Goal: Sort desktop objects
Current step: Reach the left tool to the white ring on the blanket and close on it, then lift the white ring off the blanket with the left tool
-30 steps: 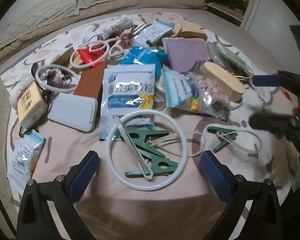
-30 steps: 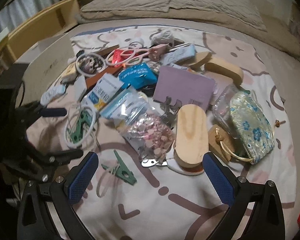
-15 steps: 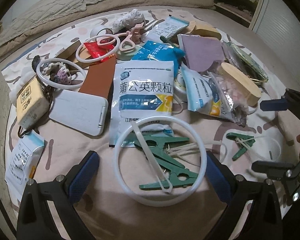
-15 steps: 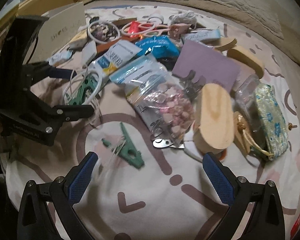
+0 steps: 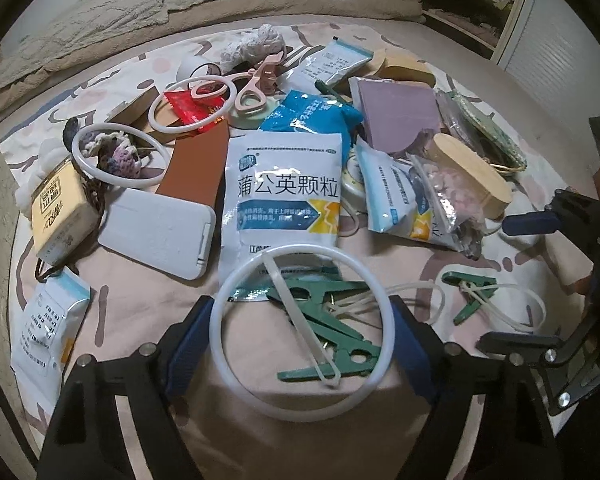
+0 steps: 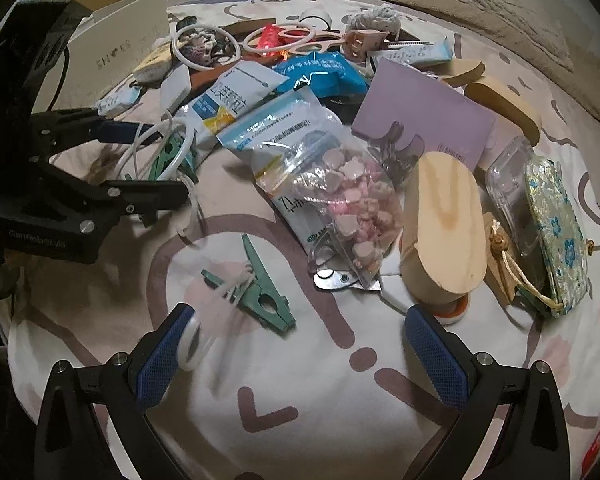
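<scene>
Many small objects lie on a patterned cloth (image 5: 140, 300). My left gripper (image 5: 300, 340) is open, its blue pads on either side of a white ring (image 5: 236, 284) that lies over green clothes pegs (image 5: 332, 320) and white ties. It also shows in the right wrist view (image 6: 148, 156). My right gripper (image 6: 300, 344) is open and empty, just short of a single green peg (image 6: 260, 292) tied with a white cord; a small white ring (image 6: 192, 344) rests by its left pad. The right gripper shows at the right of the left wrist view (image 5: 528, 280).
Behind the ring lie a white medicine sachet (image 5: 284, 188), a white case (image 5: 156, 232), a yellow box (image 5: 58, 208) and a purple card (image 5: 400, 116). A bag of pink pieces (image 6: 340, 196), a wooden oval box (image 6: 444, 232) and a brocade pouch (image 6: 556, 232) lie ahead of the right gripper.
Both grippers have moved forward and down toward the cloth. The white ring now lies between the left pads, and the single green peg is close in front of the right gripper.
</scene>
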A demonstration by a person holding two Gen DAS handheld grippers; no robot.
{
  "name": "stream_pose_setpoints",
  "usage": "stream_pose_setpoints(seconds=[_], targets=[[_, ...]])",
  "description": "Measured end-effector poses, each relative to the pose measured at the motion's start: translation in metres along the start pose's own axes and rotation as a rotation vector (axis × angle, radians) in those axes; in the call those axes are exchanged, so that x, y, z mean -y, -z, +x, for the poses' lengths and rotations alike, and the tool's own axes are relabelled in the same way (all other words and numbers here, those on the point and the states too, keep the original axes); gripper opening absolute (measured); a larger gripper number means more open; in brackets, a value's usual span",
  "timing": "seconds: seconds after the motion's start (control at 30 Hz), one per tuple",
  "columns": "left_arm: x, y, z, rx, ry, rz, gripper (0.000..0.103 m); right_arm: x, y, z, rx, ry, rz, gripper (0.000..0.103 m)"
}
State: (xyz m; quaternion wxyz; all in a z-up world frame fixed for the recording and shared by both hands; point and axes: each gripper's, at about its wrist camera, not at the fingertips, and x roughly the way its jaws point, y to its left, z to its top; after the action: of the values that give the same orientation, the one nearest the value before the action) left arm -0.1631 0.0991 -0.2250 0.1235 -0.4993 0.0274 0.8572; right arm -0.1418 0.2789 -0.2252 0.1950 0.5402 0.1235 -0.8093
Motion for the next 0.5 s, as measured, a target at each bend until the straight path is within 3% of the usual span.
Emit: stream_pose_setpoints(seconds=[0.3, 0.5], targets=[[0.01, 0.001, -0.033, 0.069, 0.039, 0.069, 0.084, -0.009, -0.007, 0.0, -0.007, 0.012, -0.008, 0.103], [0.009, 0.014, -0.051, 0.08, 0.068, 0.127, 0.084, -0.012, -0.01, -0.003, 0.005, -0.03, 0.0, 0.103]])
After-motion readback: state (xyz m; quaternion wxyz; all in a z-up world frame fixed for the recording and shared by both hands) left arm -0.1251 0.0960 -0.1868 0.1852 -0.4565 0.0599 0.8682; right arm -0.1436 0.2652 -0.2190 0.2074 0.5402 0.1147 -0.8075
